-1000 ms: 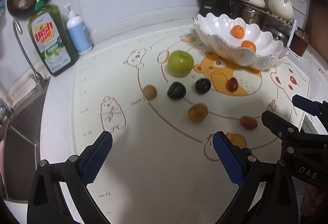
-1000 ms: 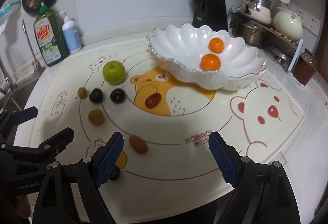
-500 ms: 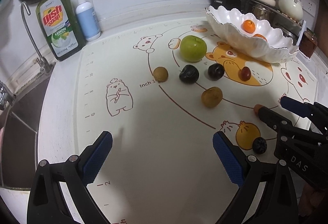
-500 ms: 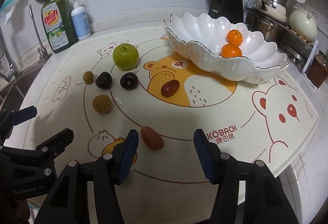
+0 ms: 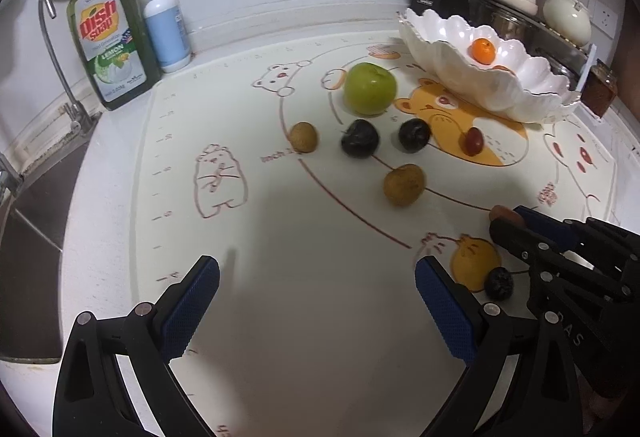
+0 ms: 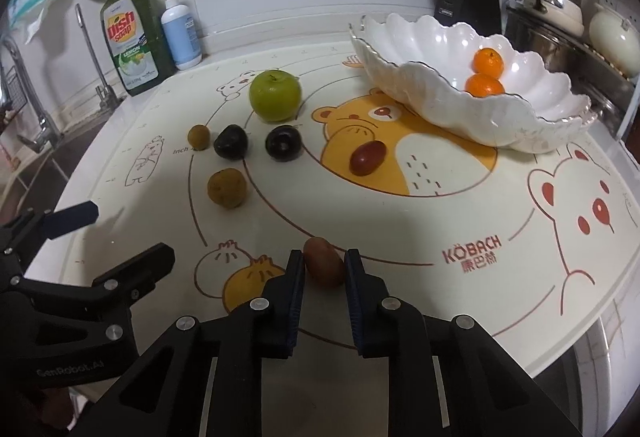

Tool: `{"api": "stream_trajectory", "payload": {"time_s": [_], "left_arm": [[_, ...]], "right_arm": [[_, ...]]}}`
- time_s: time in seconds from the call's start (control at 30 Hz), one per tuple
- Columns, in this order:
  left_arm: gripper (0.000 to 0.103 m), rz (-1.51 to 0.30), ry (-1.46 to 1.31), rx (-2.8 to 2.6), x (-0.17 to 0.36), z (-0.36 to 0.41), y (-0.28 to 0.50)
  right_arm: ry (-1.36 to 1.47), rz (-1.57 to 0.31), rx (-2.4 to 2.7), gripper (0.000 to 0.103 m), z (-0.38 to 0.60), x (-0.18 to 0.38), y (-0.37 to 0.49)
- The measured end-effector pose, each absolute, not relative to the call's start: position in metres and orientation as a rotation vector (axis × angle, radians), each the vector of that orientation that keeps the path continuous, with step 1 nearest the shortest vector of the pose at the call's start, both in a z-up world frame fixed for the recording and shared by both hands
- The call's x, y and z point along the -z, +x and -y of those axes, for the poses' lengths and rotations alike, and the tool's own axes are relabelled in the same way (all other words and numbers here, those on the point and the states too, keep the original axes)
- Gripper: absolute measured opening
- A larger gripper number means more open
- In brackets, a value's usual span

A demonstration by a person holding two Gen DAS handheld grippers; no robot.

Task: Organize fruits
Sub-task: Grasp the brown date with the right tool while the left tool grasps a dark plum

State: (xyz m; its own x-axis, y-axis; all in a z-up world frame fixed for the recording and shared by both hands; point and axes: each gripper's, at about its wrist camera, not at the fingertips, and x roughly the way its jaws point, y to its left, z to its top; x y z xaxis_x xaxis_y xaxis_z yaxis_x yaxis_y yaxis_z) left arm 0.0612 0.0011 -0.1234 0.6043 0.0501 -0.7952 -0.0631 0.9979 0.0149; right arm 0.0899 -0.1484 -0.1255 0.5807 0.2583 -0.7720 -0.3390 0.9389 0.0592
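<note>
Jujube pinched by right gripper; left gripper wide, empty; blueberry only in left view.

- The scalloped white bowl looks like glazed ceramic, glossy, with bright highlights on its lobes.
- Inside it, the two oranges have a finely dimpled, slightly shiny peel.
- Left of the bowl, the green apple is smooth and waxy.
- The two dark plums near the apple are smooth with a dull sheen.
- The printed mat under the bowl is smooth and matt, like silicone.
- The right tool is matt black plastic with metal screws; its blue pads carry a fine knurled texture.
- The reddish-brown fruit between them has matt skin.
- The dish soap bottle is glossy translucent plastic.
</note>
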Motion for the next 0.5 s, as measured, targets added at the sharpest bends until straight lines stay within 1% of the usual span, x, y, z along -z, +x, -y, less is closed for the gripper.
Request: {"api": "stream_trajectory", "payload": {"time_s": [0.27,0.37,0.43,0.5], "left_arm": [[0.099,-0.908,0.009,0.055,0.122,0.036,0.06],[0.096,-0.901,0.024,0.104,0.122,0.053,0.059],[0.092,-0.901,0.04,0.133,0.124,0.063,0.06],[0.076,-0.904,0.054,0.154,0.126,0.073,0.061]], "right_arm": [[-0.059,-0.871,-0.258,0.021,0.186,0.119,0.086],[-0.038,-0.873,-0.231,0.021,0.201,0.118,0.085],[-0.026,-0.873,-0.216,0.021,0.21,0.118,0.084],[-0.014,-0.874,-0.204,0.021,0.217,0.119,0.084]]}}
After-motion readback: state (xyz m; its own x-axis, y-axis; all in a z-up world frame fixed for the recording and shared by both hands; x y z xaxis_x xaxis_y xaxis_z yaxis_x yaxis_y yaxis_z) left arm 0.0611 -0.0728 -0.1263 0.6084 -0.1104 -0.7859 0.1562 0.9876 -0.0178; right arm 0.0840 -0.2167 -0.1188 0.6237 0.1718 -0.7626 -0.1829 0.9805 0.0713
